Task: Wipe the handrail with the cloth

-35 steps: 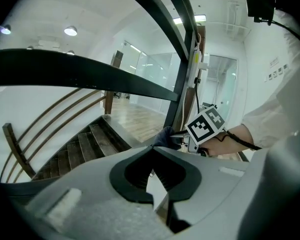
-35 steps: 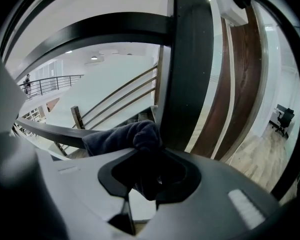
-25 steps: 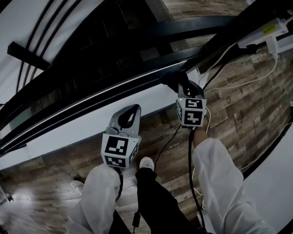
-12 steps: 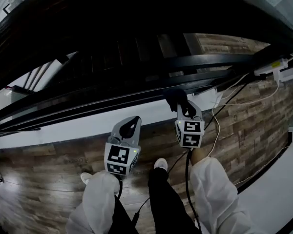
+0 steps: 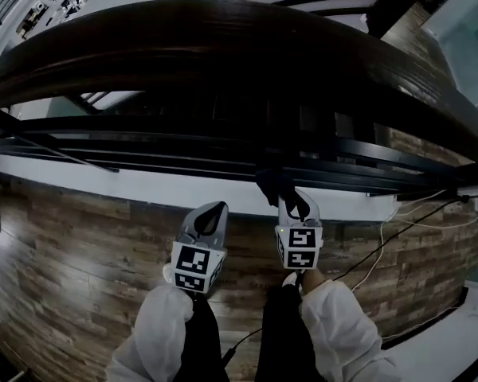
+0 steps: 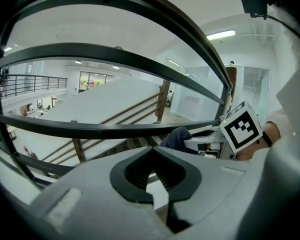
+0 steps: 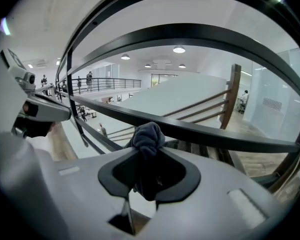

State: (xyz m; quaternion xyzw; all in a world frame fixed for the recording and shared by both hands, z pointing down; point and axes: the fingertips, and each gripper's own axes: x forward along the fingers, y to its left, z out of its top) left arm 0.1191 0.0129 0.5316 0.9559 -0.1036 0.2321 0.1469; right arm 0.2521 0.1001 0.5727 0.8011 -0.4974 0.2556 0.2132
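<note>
Dark wood-plank floor [image 5: 72, 245], white hall, bright ceiling lights [image 7: 179, 49].

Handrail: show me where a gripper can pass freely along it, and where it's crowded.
The handrail is bare on top across the head view. Gaps between the lower rails left of the cloth are open. It is crowded where the right gripper holds the cloth by those rails, with the left gripper beside it.

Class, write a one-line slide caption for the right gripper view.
Right gripper, shut on a dark bunched cloth, close to a black handrail bar.
</note>
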